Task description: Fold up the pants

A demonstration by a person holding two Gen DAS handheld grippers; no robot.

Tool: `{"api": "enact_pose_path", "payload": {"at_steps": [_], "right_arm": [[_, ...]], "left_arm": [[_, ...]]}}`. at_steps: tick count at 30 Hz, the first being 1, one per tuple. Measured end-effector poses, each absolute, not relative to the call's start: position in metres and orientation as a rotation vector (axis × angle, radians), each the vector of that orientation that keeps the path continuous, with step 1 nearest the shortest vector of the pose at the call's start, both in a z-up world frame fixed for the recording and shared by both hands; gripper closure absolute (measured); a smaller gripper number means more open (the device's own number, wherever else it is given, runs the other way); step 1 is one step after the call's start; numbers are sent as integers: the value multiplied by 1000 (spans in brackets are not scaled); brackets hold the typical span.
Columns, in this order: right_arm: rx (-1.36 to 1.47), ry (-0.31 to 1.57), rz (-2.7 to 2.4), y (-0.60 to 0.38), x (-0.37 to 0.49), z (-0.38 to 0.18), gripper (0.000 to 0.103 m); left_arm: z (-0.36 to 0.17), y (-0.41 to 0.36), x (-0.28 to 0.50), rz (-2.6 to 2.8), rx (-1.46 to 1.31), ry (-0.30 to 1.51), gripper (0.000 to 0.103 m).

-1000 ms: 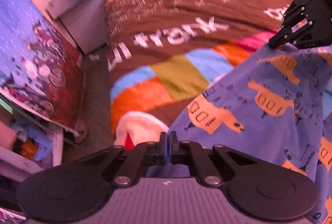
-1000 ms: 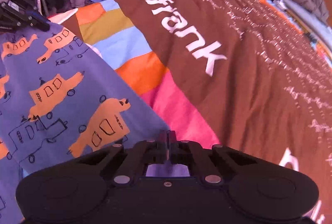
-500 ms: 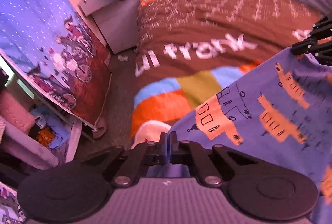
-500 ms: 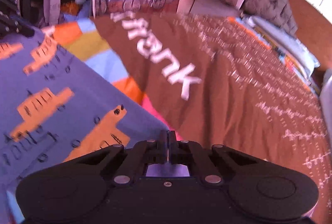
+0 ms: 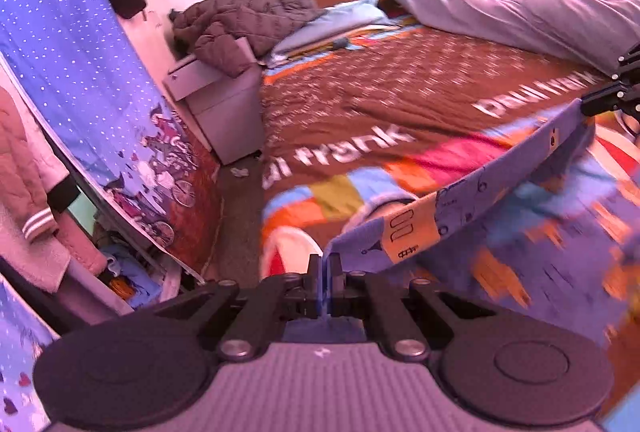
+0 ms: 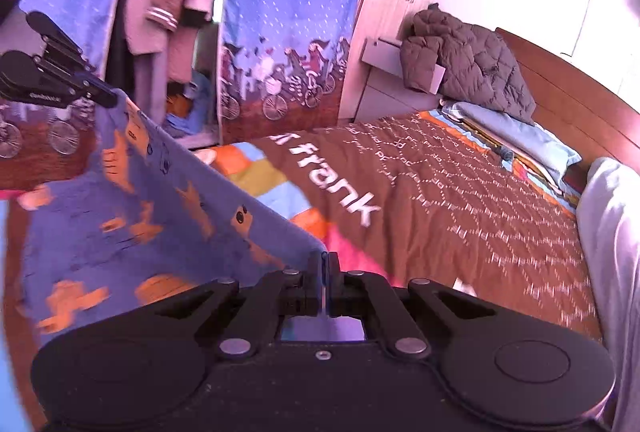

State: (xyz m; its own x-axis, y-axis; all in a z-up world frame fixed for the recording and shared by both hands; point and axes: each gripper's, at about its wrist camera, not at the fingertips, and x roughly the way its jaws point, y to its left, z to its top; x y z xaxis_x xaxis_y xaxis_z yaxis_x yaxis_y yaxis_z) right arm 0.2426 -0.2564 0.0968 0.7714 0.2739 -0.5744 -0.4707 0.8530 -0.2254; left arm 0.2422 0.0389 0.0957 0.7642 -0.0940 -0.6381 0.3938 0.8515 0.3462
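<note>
The pants are blue with orange animal prints. They hang lifted above the bed, one edge stretched tight between my two grippers. My left gripper is shut on one corner of that edge. In the right wrist view the same pants sag down to the left, and my right gripper is shut on the other corner. The right gripper shows at the right edge of the left wrist view, the left gripper at the upper left of the right wrist view.
Below lies a bed with a brown lettered cover and coloured patches. A grey nightstand carries a dark quilted jacket. A blue wardrobe curtain, hanging clothes, a crumpled duvet and a wooden headboard surround it.
Both grippers have risen and drawn back, lifting the pants off the bed cover. The held edge now runs taut between them, and more of the room shows.
</note>
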Motion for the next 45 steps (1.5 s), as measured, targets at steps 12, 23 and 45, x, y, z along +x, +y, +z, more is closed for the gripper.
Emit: {"api": "enact_pose_path", "payload": {"at_steps": [12, 23, 45], "right_arm": [[-353, 629, 393, -240, 95, 9, 103], [-365, 631, 359, -233, 80, -3, 103], [54, 682, -23, -366, 32, 5, 34]], "left_arm": [[-7, 27, 151, -366, 686, 707, 102], [-17, 28, 138, -420, 745, 724, 102], [14, -75, 123, -629, 339, 657, 35]]}}
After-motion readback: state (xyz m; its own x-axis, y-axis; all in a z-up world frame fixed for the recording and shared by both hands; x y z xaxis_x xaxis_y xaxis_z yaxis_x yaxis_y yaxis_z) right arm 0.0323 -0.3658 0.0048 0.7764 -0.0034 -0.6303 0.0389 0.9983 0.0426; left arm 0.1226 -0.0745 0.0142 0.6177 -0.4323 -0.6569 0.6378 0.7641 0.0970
